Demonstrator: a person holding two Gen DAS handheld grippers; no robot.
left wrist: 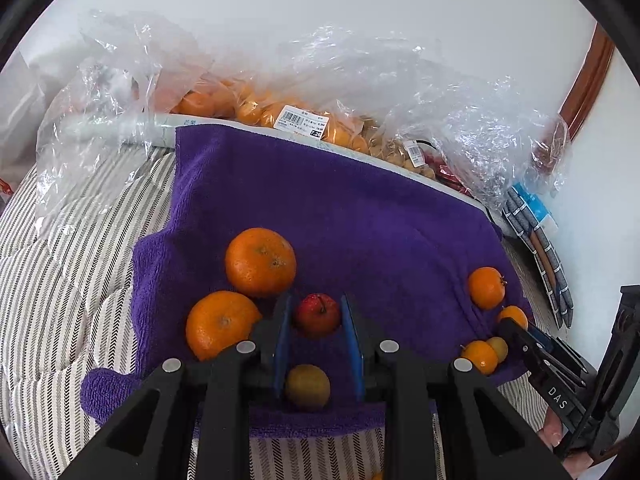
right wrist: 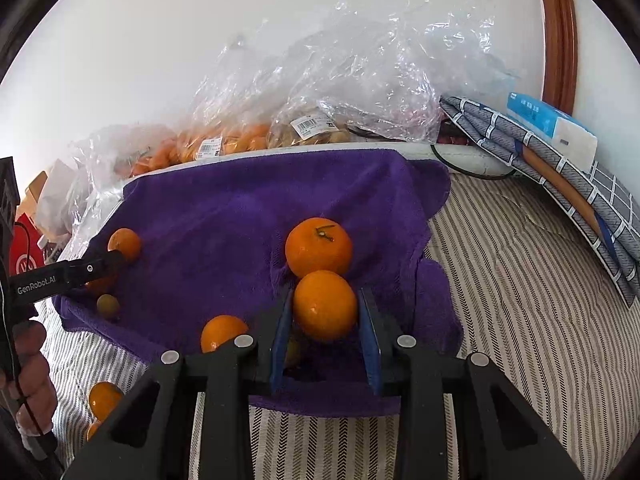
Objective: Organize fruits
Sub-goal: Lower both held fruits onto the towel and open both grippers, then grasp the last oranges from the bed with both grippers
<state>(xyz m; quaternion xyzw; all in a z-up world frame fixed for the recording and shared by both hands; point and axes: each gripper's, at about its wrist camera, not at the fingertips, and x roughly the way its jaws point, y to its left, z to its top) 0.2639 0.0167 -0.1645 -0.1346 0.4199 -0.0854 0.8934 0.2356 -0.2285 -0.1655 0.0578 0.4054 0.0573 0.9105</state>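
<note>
Fuzzy purple cloth towel point(left wrist: 340, 208), crinkly glossy plastic bags point(left wrist: 460, 120)

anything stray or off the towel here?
Yes. Two oranges lie on the striped bedding, off the near-left edge of the purple towel where the other loose fruit sits. The towel itself is rumpled.

Two wrist fisheyes, close, angled down, sharing the purple towel point(left wrist: 320, 200).

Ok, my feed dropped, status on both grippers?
Left gripper shut on red fruit. Right gripper shut on orange. Both over purple towel; loose oranges close by.
</note>
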